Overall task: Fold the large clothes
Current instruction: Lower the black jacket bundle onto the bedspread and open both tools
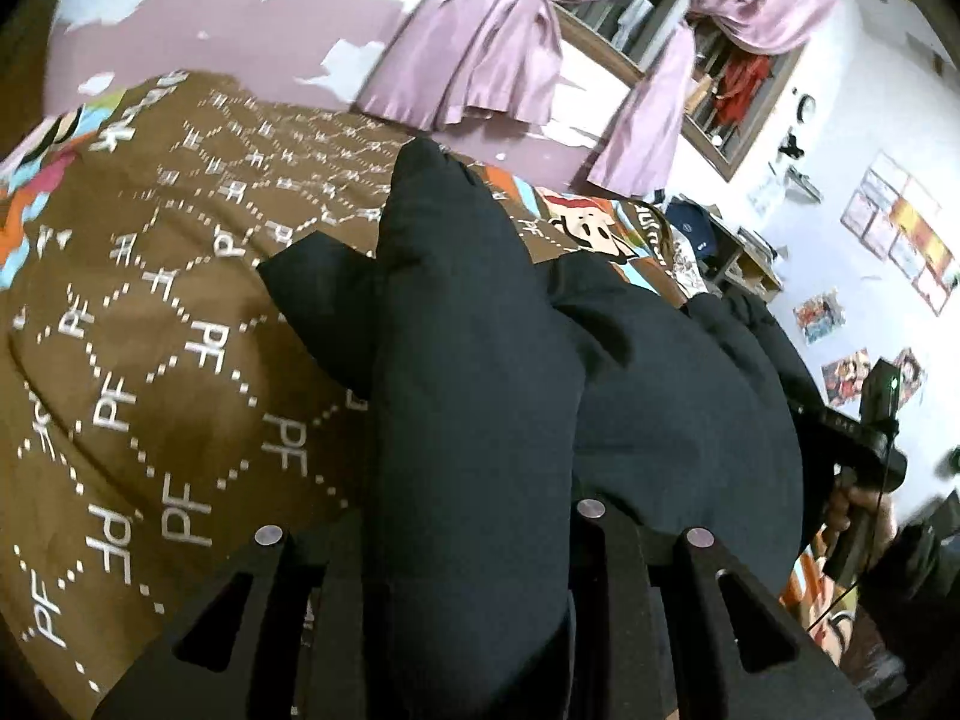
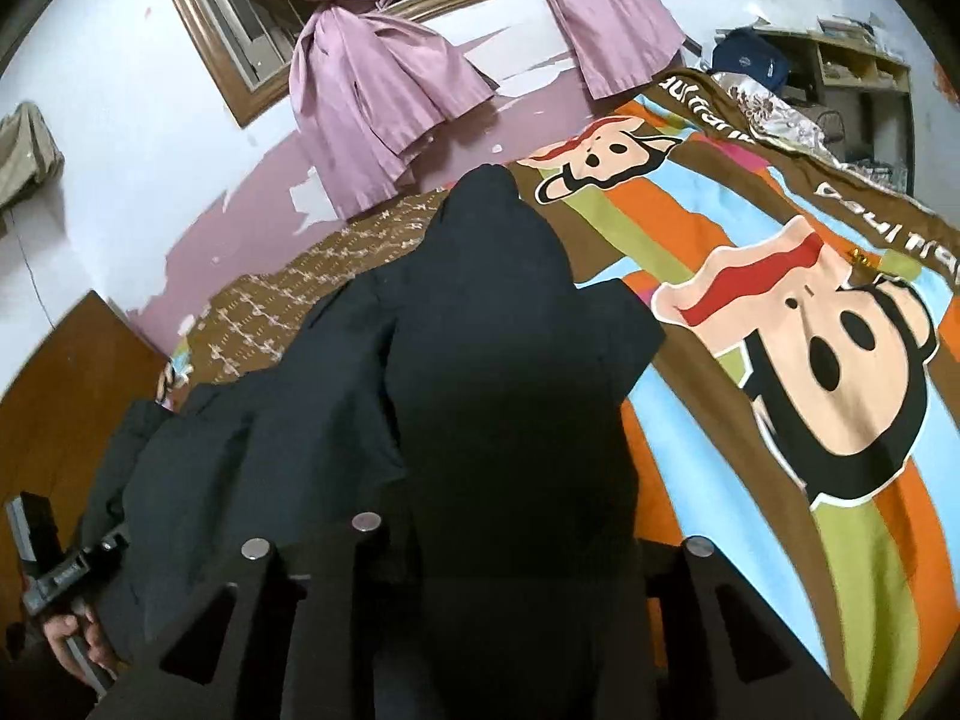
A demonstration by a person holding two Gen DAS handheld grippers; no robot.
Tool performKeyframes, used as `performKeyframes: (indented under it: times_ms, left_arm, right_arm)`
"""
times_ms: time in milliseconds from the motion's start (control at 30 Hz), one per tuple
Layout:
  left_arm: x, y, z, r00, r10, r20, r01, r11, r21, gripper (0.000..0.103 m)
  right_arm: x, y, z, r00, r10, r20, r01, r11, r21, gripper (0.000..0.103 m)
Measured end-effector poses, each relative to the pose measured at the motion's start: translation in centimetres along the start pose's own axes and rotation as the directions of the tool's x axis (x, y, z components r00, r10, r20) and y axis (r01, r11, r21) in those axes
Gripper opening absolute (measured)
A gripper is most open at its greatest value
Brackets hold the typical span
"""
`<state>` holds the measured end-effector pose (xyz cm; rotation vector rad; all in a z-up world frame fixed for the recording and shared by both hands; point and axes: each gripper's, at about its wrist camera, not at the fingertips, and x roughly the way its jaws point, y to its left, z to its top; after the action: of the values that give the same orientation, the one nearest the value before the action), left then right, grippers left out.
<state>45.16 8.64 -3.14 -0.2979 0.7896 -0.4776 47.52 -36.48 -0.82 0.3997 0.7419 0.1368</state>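
**Dark garment bunched up in both grippers over the bed**

Closest in, the left gripper [image 1: 480, 588] is clenched on a thick ridge of the dark garment [image 1: 480, 390]; the cloth rises out from between its black fingers [image 1: 606, 570] and hides the tips. The right gripper [image 2: 510, 588] does likewise, clamped on another bunched fold of the same garment [image 2: 492, 390], which climbs from the jaws toward 12 o'clock in its own view.

From the left wrist camera, the garment's bulk sags off toward 3 o'clock, where the right-hand tool shows, gripped by the person's hand [image 1: 852, 510]. From the right wrist camera, the cloth spreads toward 9 o'clock, down to the other hand [image 2: 66, 636] on its handle at about 8 o'clock. So the garment hangs between the two grippers, just above the bed.

Under it lies the bedspread [image 1: 150, 330], brown with white dotted diamonds and letters on the left side, and with bright stripes and a cartoon monkey face [image 2: 840, 372] on the right side, at 3 o'clock in the right camera.

Beyond the bed stands a white wall with peeling mauve paint [image 1: 240, 24]. Knotted pink curtains [image 2: 372, 102] hang from a wood-framed barred window [image 2: 198, 30] at 12 o'clock. Far off at 2 o'clock, a shelf unit [image 2: 864, 66] with a blue bag [image 2: 750, 54] beside it, and posters [image 1: 900, 222] on the wall.
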Motion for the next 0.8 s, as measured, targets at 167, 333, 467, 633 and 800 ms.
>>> performKeyframes:
  times_ms: [167, 333, 467, 633, 800]
  left_arm:
    - [0.5, -0.1, -0.2, 0.994, 0.104, -0.034, -0.103, 0.995, 0.017, 0.031]
    - [1.0, -0.4, -1.0, 0.977, 0.209, -0.049, -0.208, 0.978, 0.026, 0.045]
    - [0.8, -0.3, -1.1, 0.968, 0.246, -0.054, -0.247, 0.969, -0.005, 0.052]
    - [0.2, -1.2, -1.0, 0.947, 0.32, -0.036, -0.32, 0.947, 0.007, 0.057]
    - [-1.5, -3.2, -1.3, 0.931, 0.363, 0.033, -0.364, 0.93, 0.045, 0.082]
  right_arm:
    - [-0.4, 0.5, -0.1, 0.999, -0.049, -0.009, 0.049, 0.999, -0.015, 0.048]
    - [-0.5, 0.5, -0.7, 0.995, -0.102, -0.018, 0.101, 0.994, -0.037, 0.063]
    - [-0.9, 0.8, -1.2, 0.99, -0.139, -0.006, 0.138, 0.989, -0.06, 0.09]
    - [-2.0, 0.6, -2.3, 0.99, -0.138, 0.035, 0.14, 0.988, -0.063, 0.094]
    - [-3.2, 1.3, -2.7, 0.989, -0.134, 0.066, 0.139, 0.987, -0.077, 0.1]
